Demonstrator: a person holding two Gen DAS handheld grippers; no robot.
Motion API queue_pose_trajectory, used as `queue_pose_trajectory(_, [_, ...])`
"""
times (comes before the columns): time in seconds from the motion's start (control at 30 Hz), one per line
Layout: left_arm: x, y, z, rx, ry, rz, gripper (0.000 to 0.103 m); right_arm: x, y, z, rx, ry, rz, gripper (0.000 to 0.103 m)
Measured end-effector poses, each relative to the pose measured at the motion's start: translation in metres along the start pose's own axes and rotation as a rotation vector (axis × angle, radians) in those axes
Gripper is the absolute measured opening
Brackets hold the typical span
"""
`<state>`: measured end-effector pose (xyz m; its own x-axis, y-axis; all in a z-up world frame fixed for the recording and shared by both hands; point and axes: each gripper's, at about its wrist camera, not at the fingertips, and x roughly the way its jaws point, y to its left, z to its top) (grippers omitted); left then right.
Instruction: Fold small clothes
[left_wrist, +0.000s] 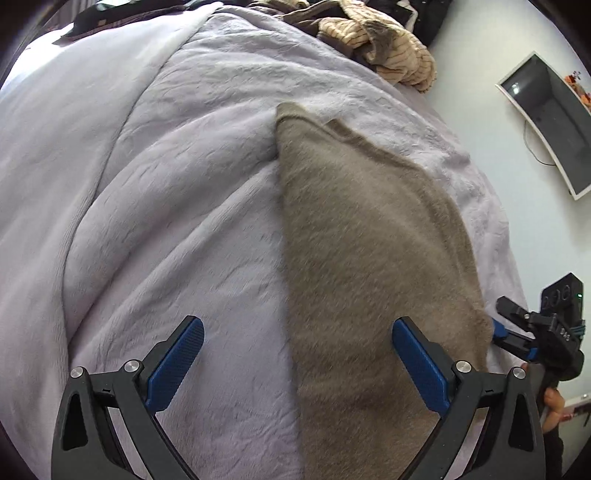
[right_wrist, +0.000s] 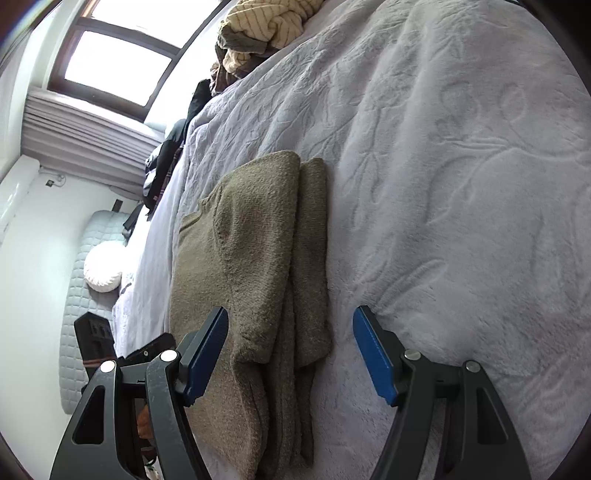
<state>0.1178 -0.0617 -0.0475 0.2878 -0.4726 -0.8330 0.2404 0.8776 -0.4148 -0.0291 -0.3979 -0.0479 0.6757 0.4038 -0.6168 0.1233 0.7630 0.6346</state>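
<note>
Currently the brown knit sweater (right_wrist: 255, 236) lies folded lengthwise into a narrow stack on the pale embossed bedspread (right_wrist: 461, 155), sleeves tucked in so the layers sit square. Right gripper (right_wrist: 290, 350) straddles its near end, blue pads apart, nothing pinched; likely released to let the fold settle. Left gripper (left_wrist: 297, 363) hovers over the other long edge, jaws wide, empty. A striped garment heap (left_wrist: 388, 44) waits at the far end, probably next.

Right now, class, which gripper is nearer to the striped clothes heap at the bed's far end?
Cannot tell: both the left gripper and right gripper are open over the folded brown sweater, far from the striped heap.
</note>
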Motion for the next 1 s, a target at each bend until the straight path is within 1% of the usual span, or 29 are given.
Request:
queue_pose_trajectory(0.1, [0.006, -0.002, 0.009, 0.014, 0.026, -0.072, 0.102, 0.009, -0.001, 0.004, 0.009, 0.024, 0.002, 0.074])
queue_pose_trajectory(0.2, [0.016, -0.003, 0.015, 0.027, 0.052, -0.084, 0.102, 0.017, -0.001, 0.007, 0.010, 0.040, -0.001, 0.074])
queue_pose_trajectory(0.3, [0.027, -0.004, 0.017, 0.040, 0.096, -0.134, 0.102, 0.024, 0.000, 0.009, -0.003, 0.059, -0.007, 0.074])
queue_pose_trajectory(0.37, [0.034, -0.009, 0.019, 0.052, 0.109, -0.155, 0.102, 0.031, 0.002, 0.012, -0.011, 0.076, 0.001, 0.074])
queue_pose_trajectory(0.43, [0.039, -0.017, 0.023, 0.068, 0.115, -0.178, 0.102, 0.039, 0.006, 0.016, -0.021, 0.095, 0.022, 0.074])
queue_pose_trajectory(0.47, [0.042, -0.022, 0.024, 0.076, 0.119, -0.196, 0.102, 0.042, 0.009, 0.018, -0.026, 0.103, 0.039, 0.075])
queue_pose_trajectory(0.5, [0.043, -0.026, 0.025, 0.083, 0.121, -0.206, 0.102, 0.046, 0.012, 0.020, -0.029, 0.113, 0.078, 0.075])
queue_pose_trajectory(0.6, [0.052, -0.037, 0.026, 0.103, 0.128, -0.169, 0.102, 0.058, 0.017, 0.023, -0.036, 0.133, 0.162, 0.075])
queue_pose_trajectory(0.63, [0.057, -0.038, 0.026, 0.108, 0.131, -0.166, 0.102, 0.065, 0.015, 0.024, -0.028, 0.147, 0.191, 0.075])
queue_pose_trajectory(0.67, [0.061, -0.038, 0.026, 0.116, 0.131, -0.171, 0.102, 0.071, 0.012, 0.025, -0.015, 0.157, 0.201, 0.075])
queue_pose_trajectory(0.77, [0.067, -0.035, 0.026, 0.121, 0.127, -0.182, 0.102, 0.083, 0.008, 0.024, -0.004, 0.158, 0.197, 0.074])
queue_pose_trajectory(0.83, [0.066, -0.033, 0.025, 0.121, 0.124, -0.187, 0.102, 0.087, 0.015, 0.023, -0.025, 0.157, 0.161, 0.073])
queue_pose_trajectory(0.9, [0.066, -0.035, 0.025, 0.119, 0.116, -0.174, 0.101, 0.087, 0.022, 0.021, -0.045, 0.157, 0.105, 0.059])
queue_pose_trajectory(0.97, [0.058, -0.036, 0.024, 0.122, 0.091, -0.140, 0.090, 0.083, 0.028, 0.018, -0.039, 0.151, 0.107, 0.036])
queue_pose_trajectory(1.0, [0.052, -0.037, 0.023, 0.125, 0.073, -0.138, 0.081, 0.079, 0.030, 0.017, -0.034, 0.139, 0.120, 0.035])
